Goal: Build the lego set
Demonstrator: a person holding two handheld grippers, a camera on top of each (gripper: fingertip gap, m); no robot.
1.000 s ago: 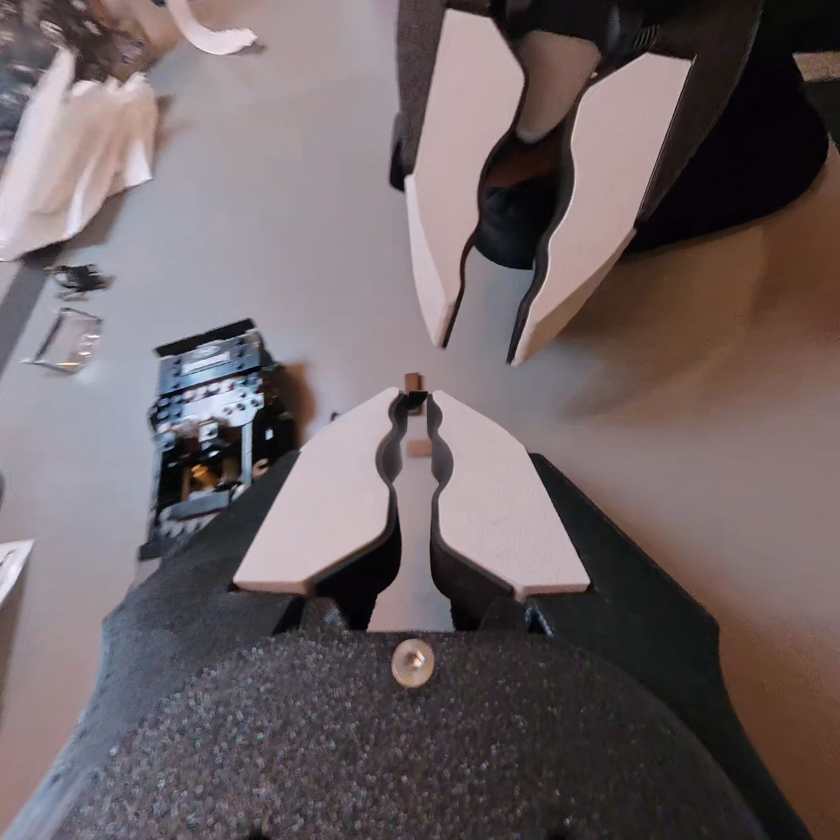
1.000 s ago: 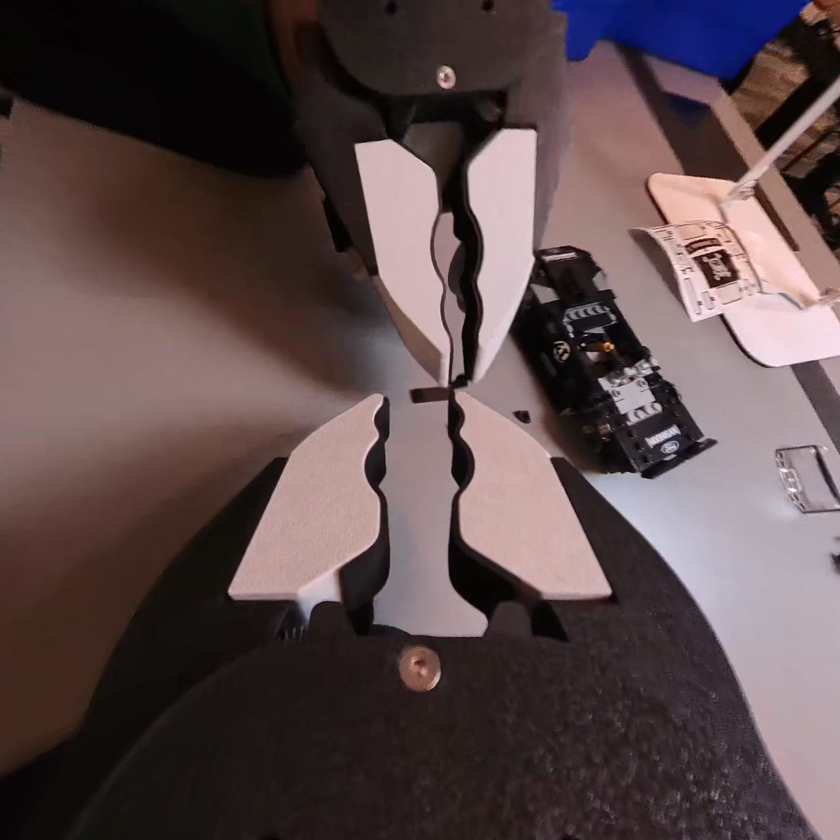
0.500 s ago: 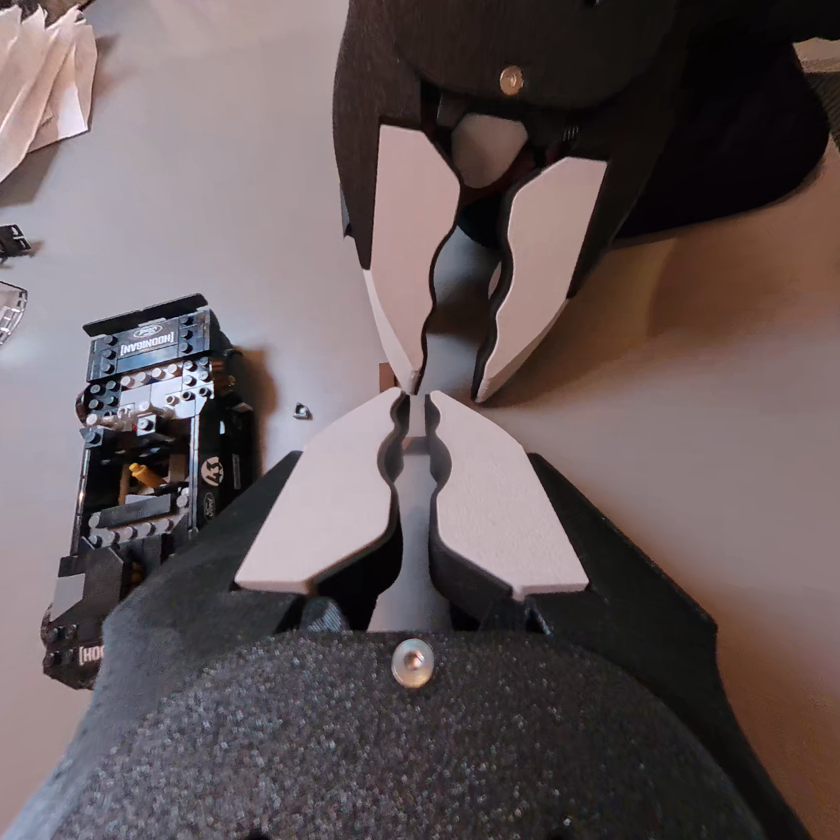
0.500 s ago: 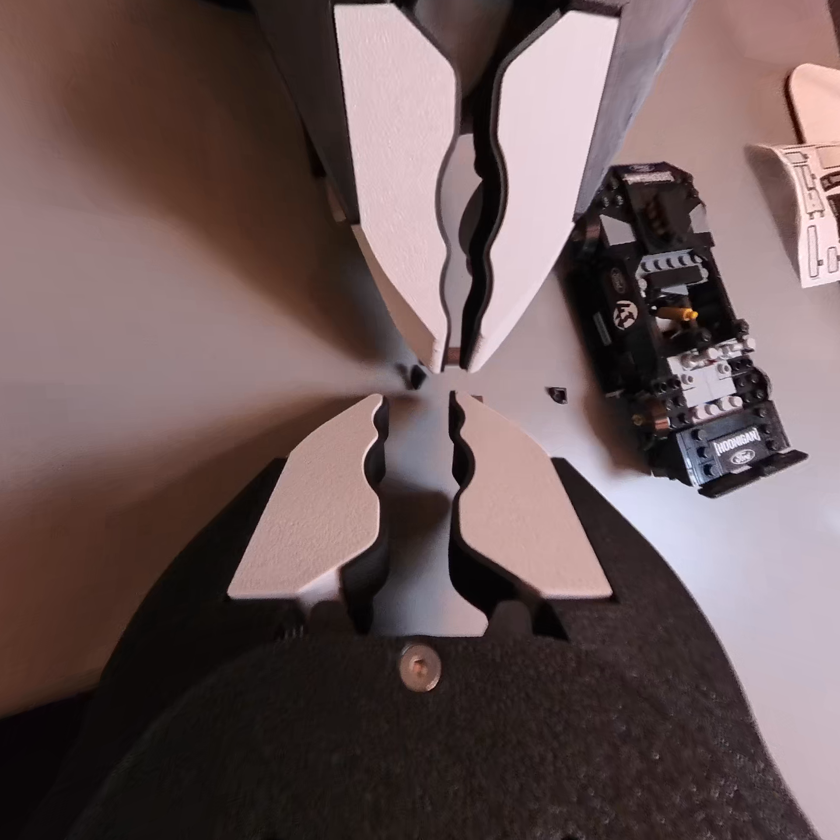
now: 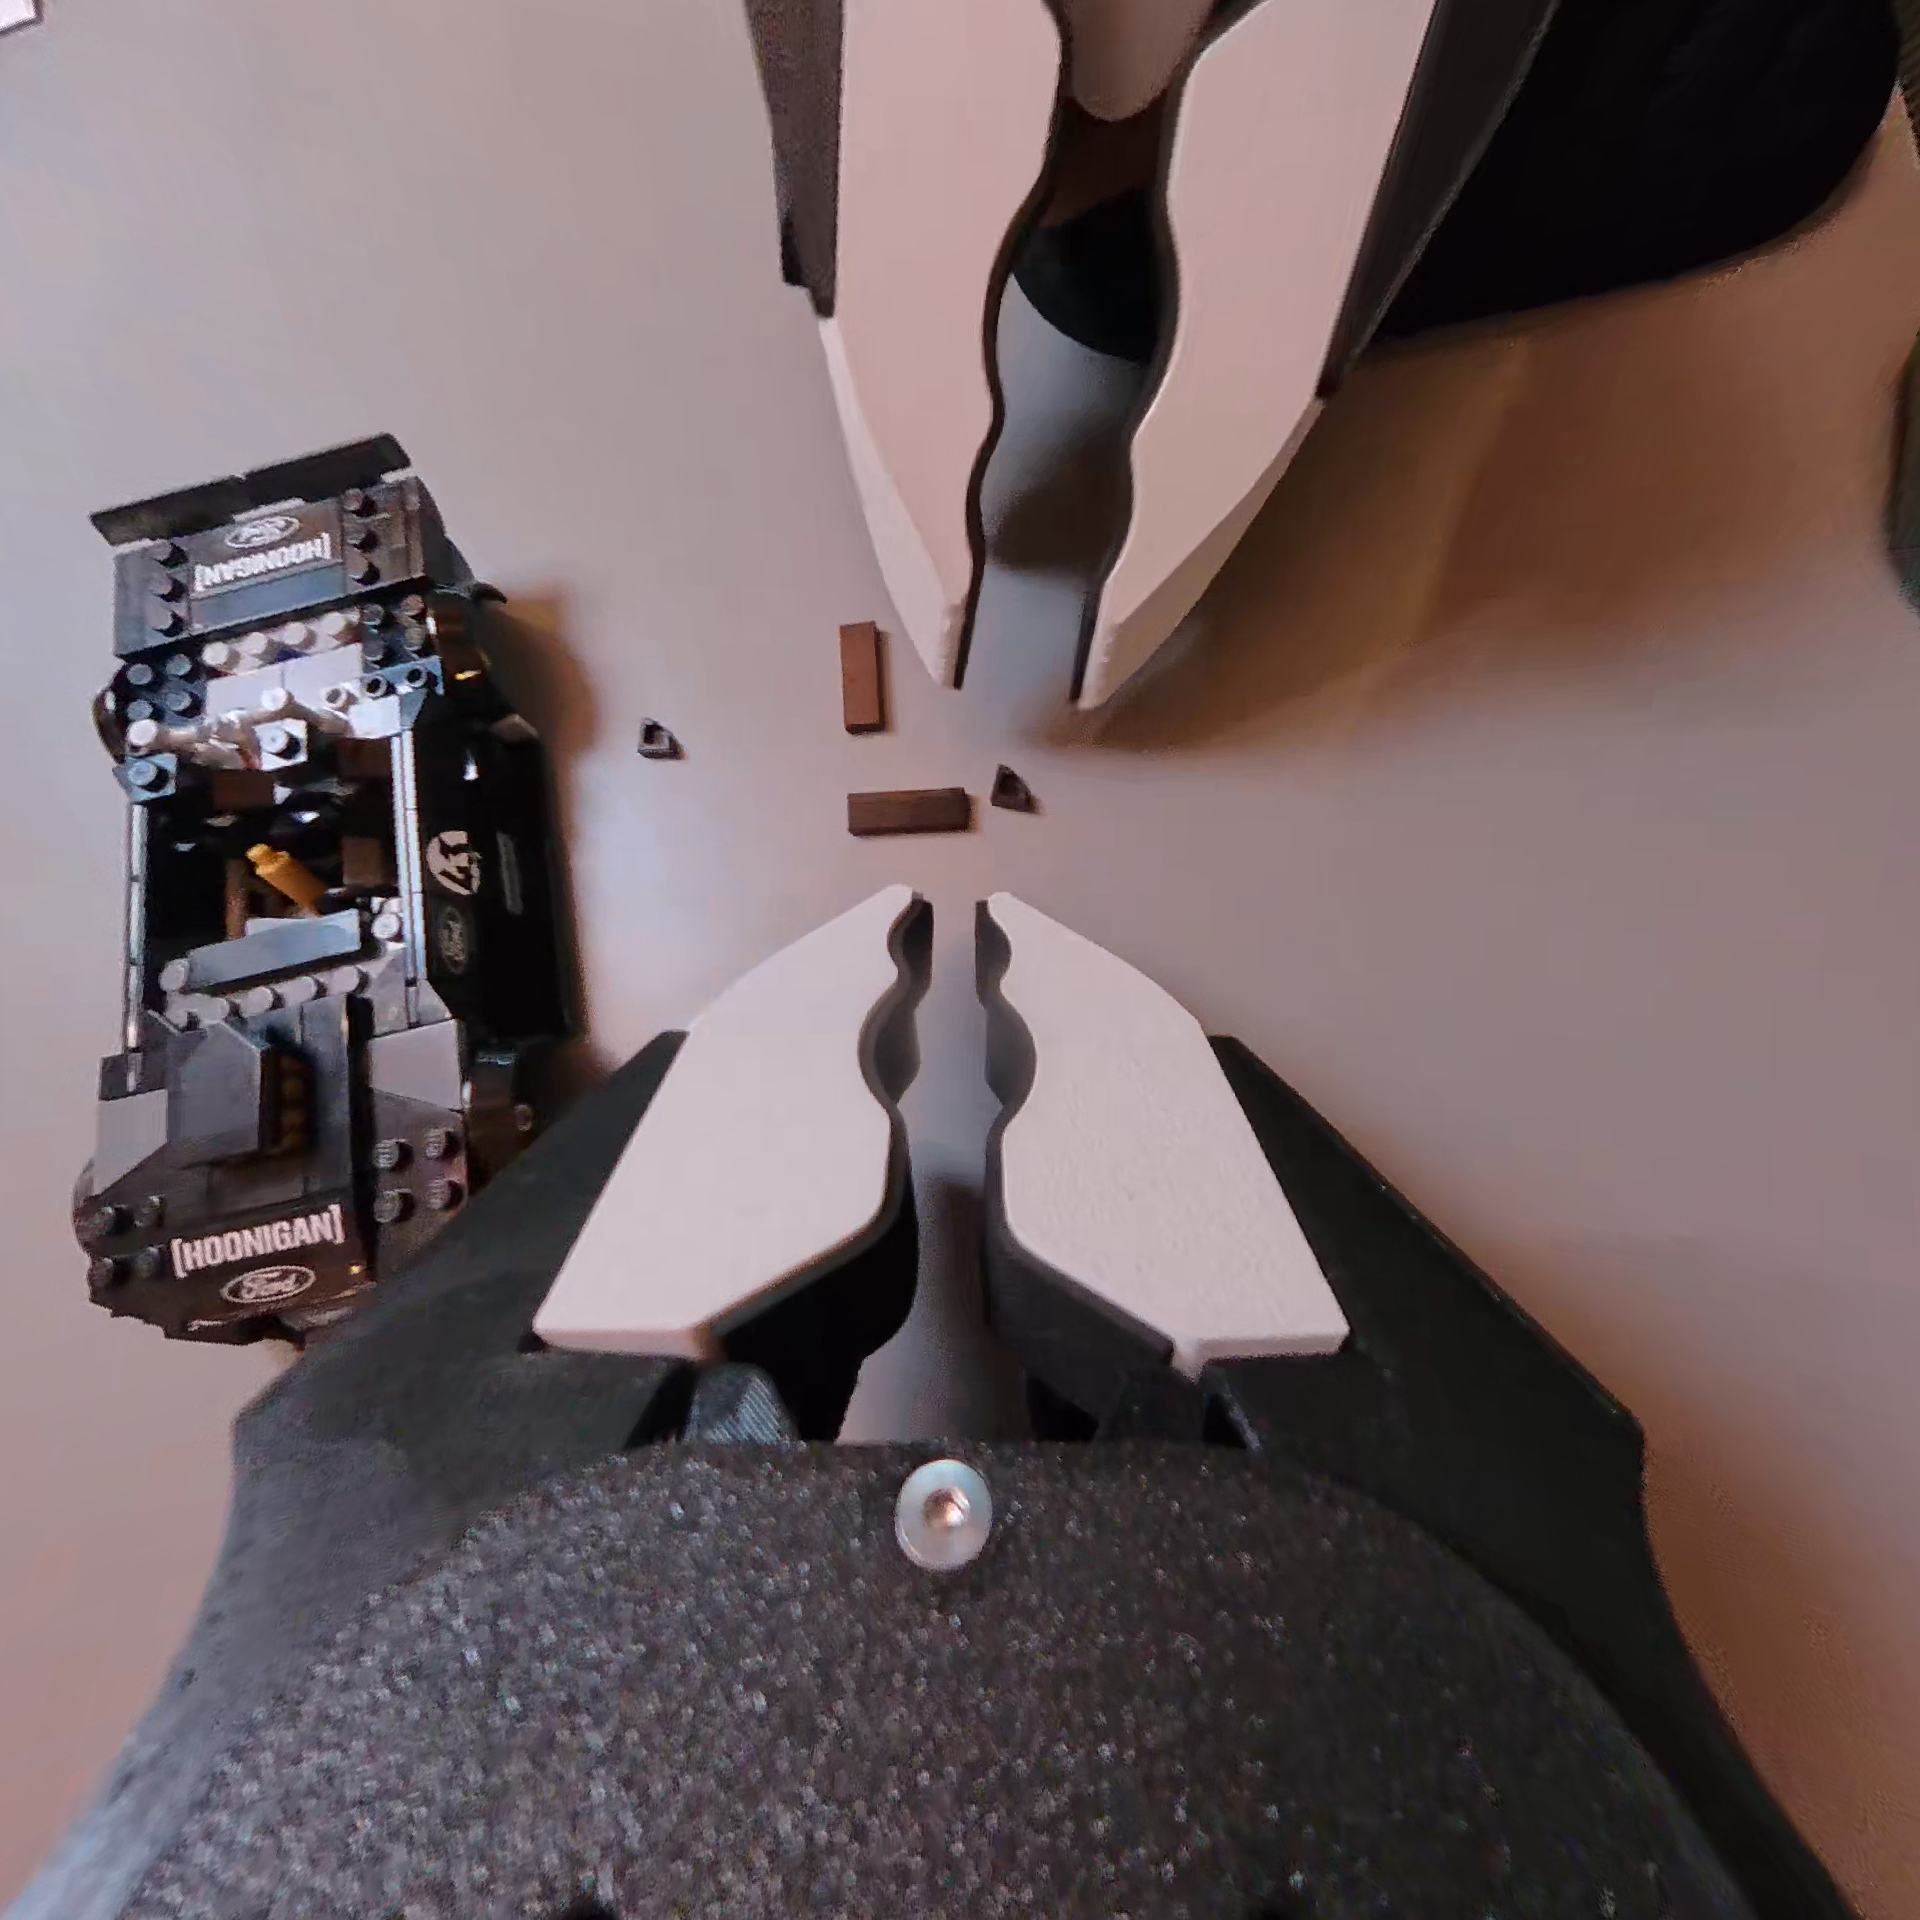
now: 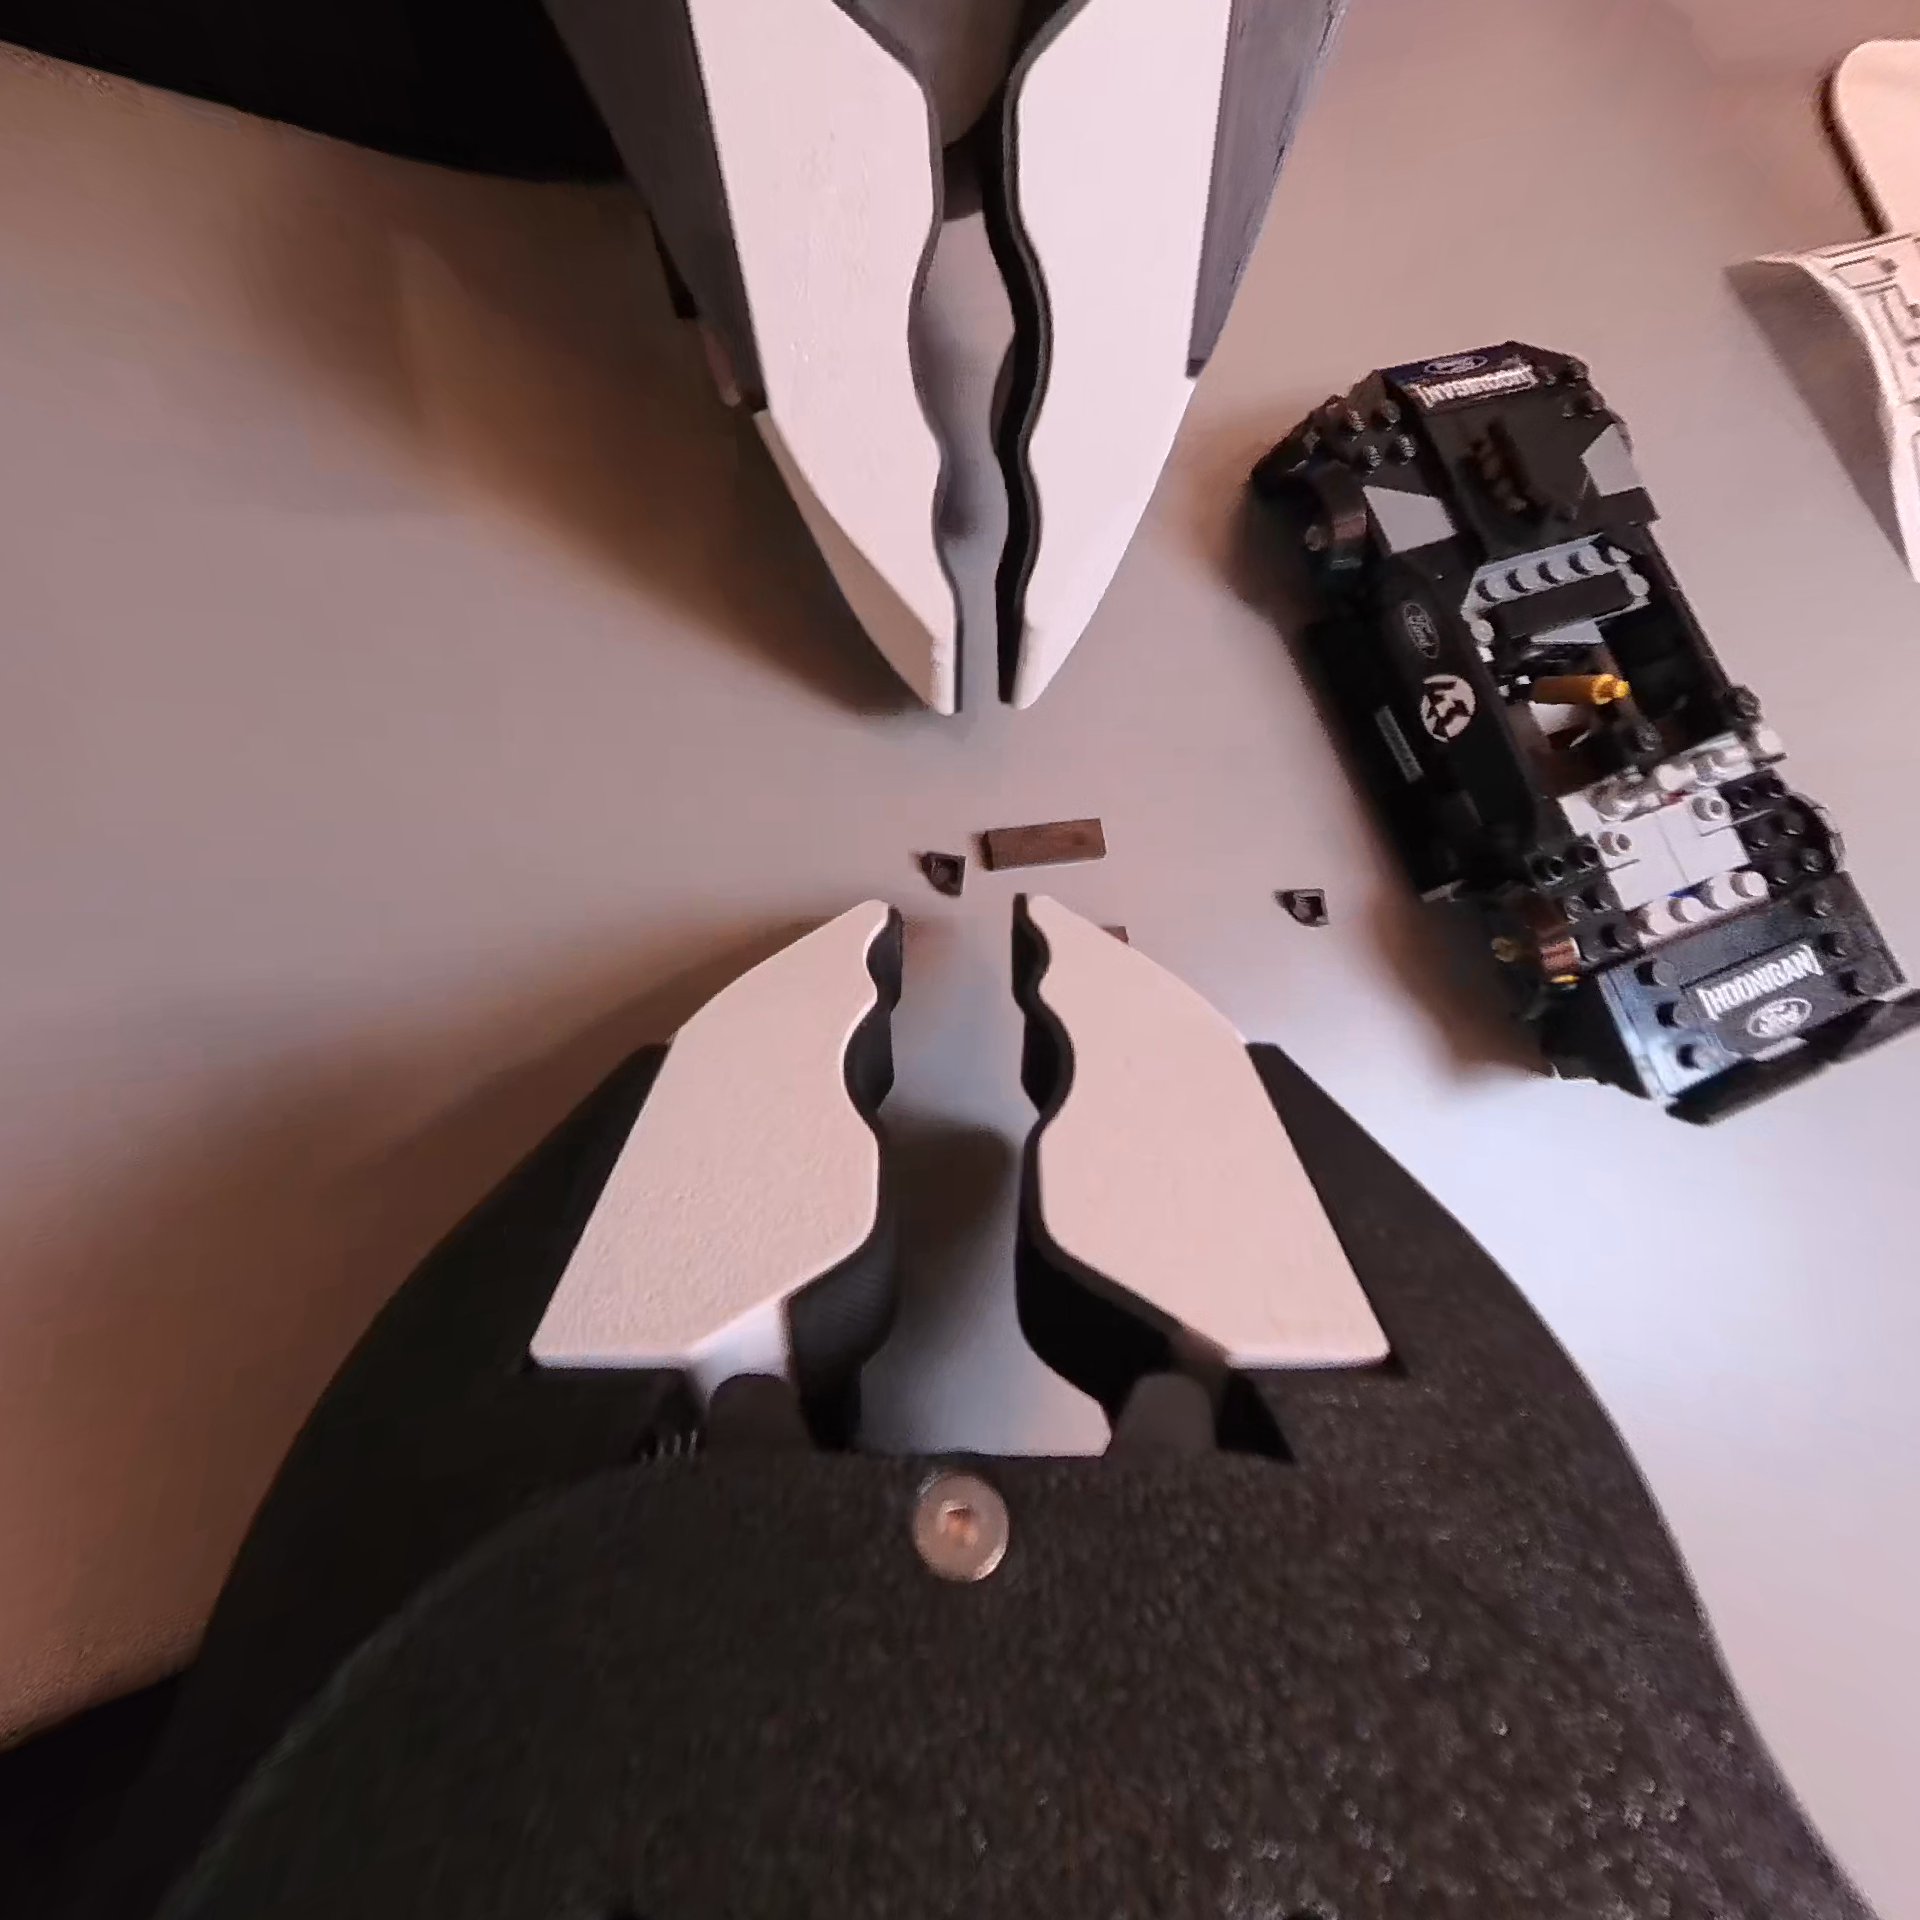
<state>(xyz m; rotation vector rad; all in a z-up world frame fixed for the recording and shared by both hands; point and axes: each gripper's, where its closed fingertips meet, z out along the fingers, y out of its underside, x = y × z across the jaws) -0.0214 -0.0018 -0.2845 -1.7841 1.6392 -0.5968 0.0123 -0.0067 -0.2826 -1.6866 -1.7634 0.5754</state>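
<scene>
The car [image 5: 301, 894] stands half built with its cabin open, while both grippers, left [image 5: 954, 909] and right [image 6: 954, 914], hover slightly parted and empty over loose brown tiles [image 5: 909, 811] on the table [image 5: 1455, 935].

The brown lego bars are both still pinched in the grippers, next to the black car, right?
No. The left wrist view shows both brown bars lying loose on the table. The left gripper and right gripper are open and empty. The black car is beside them.

Car [image 5: 301, 894] showing black w/ grey and white bits, gold peg inside. Two bars [image 5: 909, 811] looking dark brown. Table [image 5: 1455, 831] reading grey. Gripper [image 5: 954, 906] fingers [image 5: 769, 1132] showing white, body speckled black.
</scene>
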